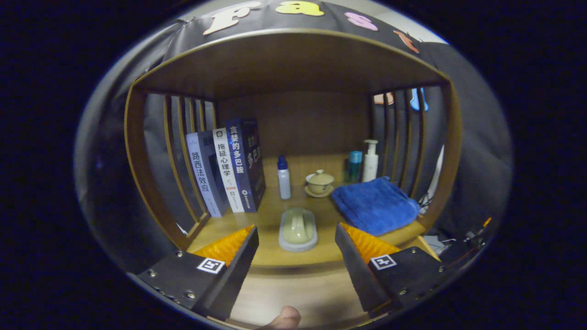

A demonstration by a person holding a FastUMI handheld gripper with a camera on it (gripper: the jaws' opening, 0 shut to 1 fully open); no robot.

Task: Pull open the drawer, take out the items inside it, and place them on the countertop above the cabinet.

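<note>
Between open jaws, soap dish (298, 230), towel (375, 205) beside

Gripper (296, 245) fingers spread wide, nothing between | straight ahead: domed brush (298, 229) at countertop (270, 215) front edge | left: books (229, 172) against slats | right: blue towel (375, 204) | centre rear: small bottle (284, 178), lidded cup (319, 182); bare lanes between.

Blue folded towel (375, 204) at 2 o'clock of the pale green soap dish (298, 229). White bottle (284, 178) has blue cap. Cream lidded cup (319, 182). Books (227, 172): white and dark navy spines. Tan wood shelf (293, 68).

The gripper (296, 243) is spread wide, fingers clear of everything.
</note>
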